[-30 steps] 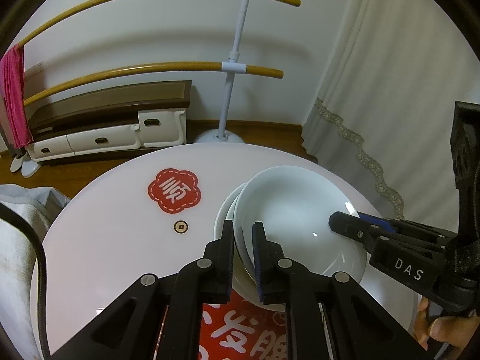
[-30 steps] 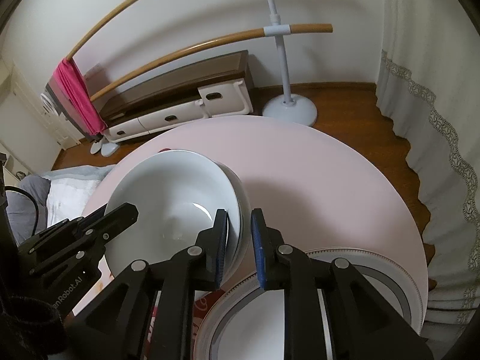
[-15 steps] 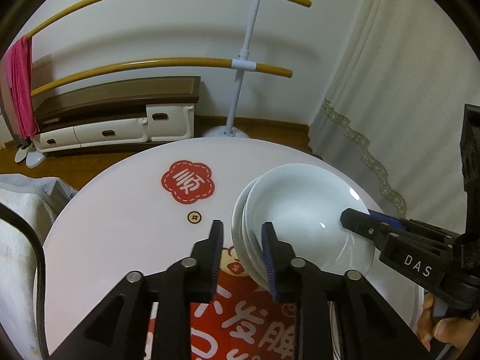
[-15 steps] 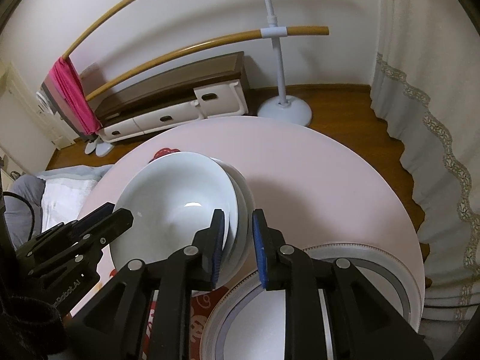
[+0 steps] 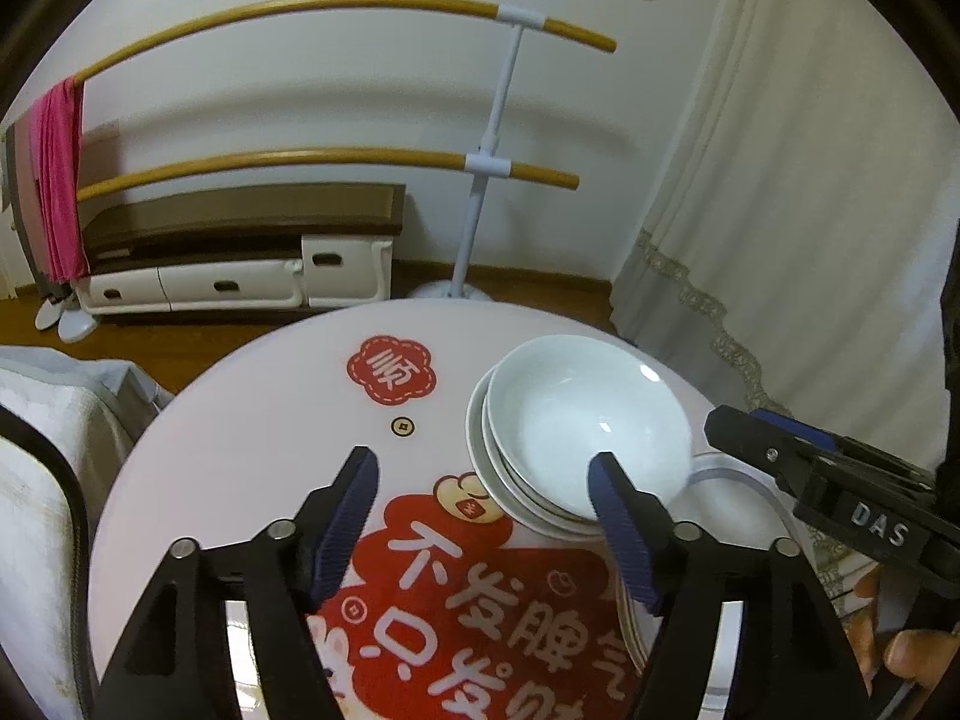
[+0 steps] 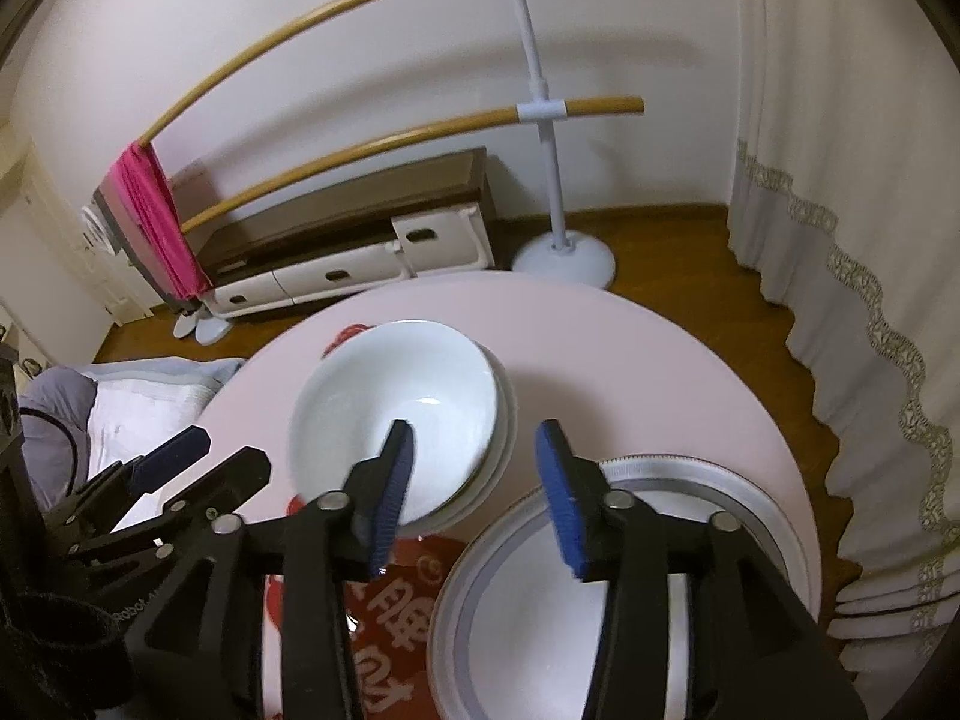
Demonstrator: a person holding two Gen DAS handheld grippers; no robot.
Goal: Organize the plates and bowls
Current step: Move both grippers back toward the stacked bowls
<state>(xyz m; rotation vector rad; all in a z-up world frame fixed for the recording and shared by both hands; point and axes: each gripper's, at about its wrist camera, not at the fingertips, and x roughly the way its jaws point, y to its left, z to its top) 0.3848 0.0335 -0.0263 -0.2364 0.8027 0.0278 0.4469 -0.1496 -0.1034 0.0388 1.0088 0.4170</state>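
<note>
While both sets of fingers are spread wide and nothing is gripped, the stack of white bowls (image 5: 585, 420) is seen resting on the round pink table (image 5: 252, 420), towards its right half in the left wrist view. The left gripper (image 5: 483, 483) is held above the table with its jaws released; its right finger overlaps the near rim of the stack in the picture, though contact cannot be judged. The right gripper (image 6: 474, 465) is likewise released, its left finger lying in front of the stack of white bowls (image 6: 399, 408) and its right finger above the grey-rimmed plate (image 6: 690, 480). That plate is set on the table just beside the bowls, nearer the camera, and its rim seems to be tucked under or against the stack's edge. A red printed mat with Chinese characters (image 5: 480, 588) is laid on the table below the bowls, and a red flower-shaped sticker (image 5: 390, 369) is found further back. Beyond the table, a white-stemmed drying rack with wooden rails (image 5: 489, 162) is stood on the wooden floor, a pink towel (image 5: 57, 174) is hung on its left end, and a low brown-topped cabinet with white drawers (image 5: 240, 258) is placed against the wall. A cream curtain with lace trim (image 6: 840, 180) is hung at the right.
</note>
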